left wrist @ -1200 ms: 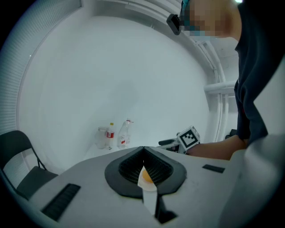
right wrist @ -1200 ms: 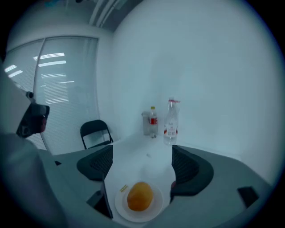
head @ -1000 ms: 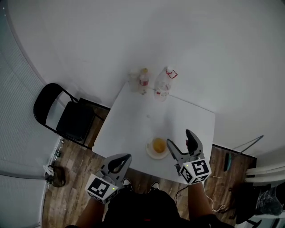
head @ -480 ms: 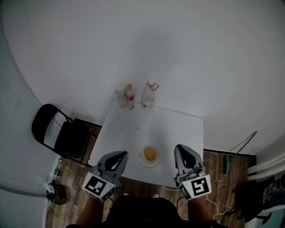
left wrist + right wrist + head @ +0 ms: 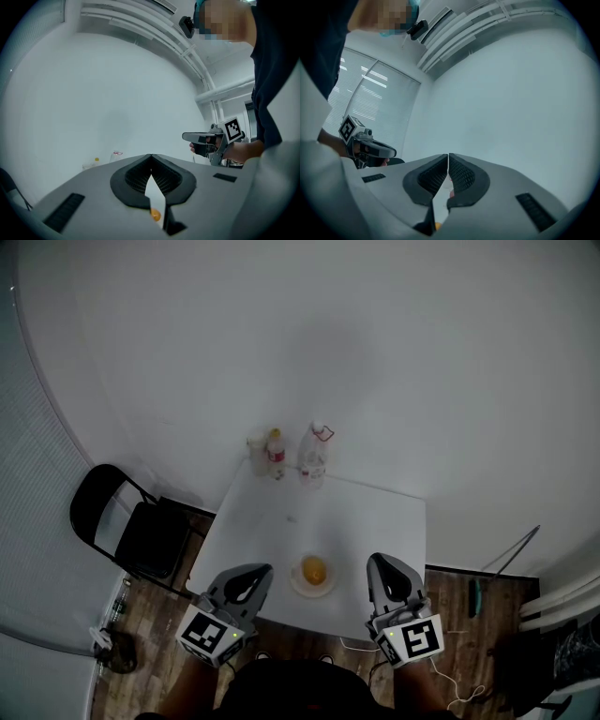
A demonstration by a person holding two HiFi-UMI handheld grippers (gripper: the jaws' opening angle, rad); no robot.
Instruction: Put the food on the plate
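Note:
An orange piece of food [image 5: 314, 569] lies on a small white plate [image 5: 302, 586] near the front edge of the white table [image 5: 272, 526]. My left gripper [image 5: 249, 577] hovers in front of the table, left of the plate, jaws shut and empty. My right gripper [image 5: 388, 575] is held right of the plate, off the table's front right corner, shut with nothing in it. Through the slit below the left gripper's [image 5: 151, 157] closed tips the food [image 5: 155, 215] shows. The right gripper [image 5: 448, 155] view shows closed tips against a white wall.
At the table's far edge stand a cup [image 5: 256, 452], a small bottle [image 5: 276, 453] and a larger clear bottle [image 5: 313, 454]. A black folding chair [image 5: 131, 526] stands left of the table. A bag [image 5: 120, 651] lies on the wooden floor.
The right gripper's jaws went from wide open to shut and it drew back from the plate. The head view rose and pulled away from the table.

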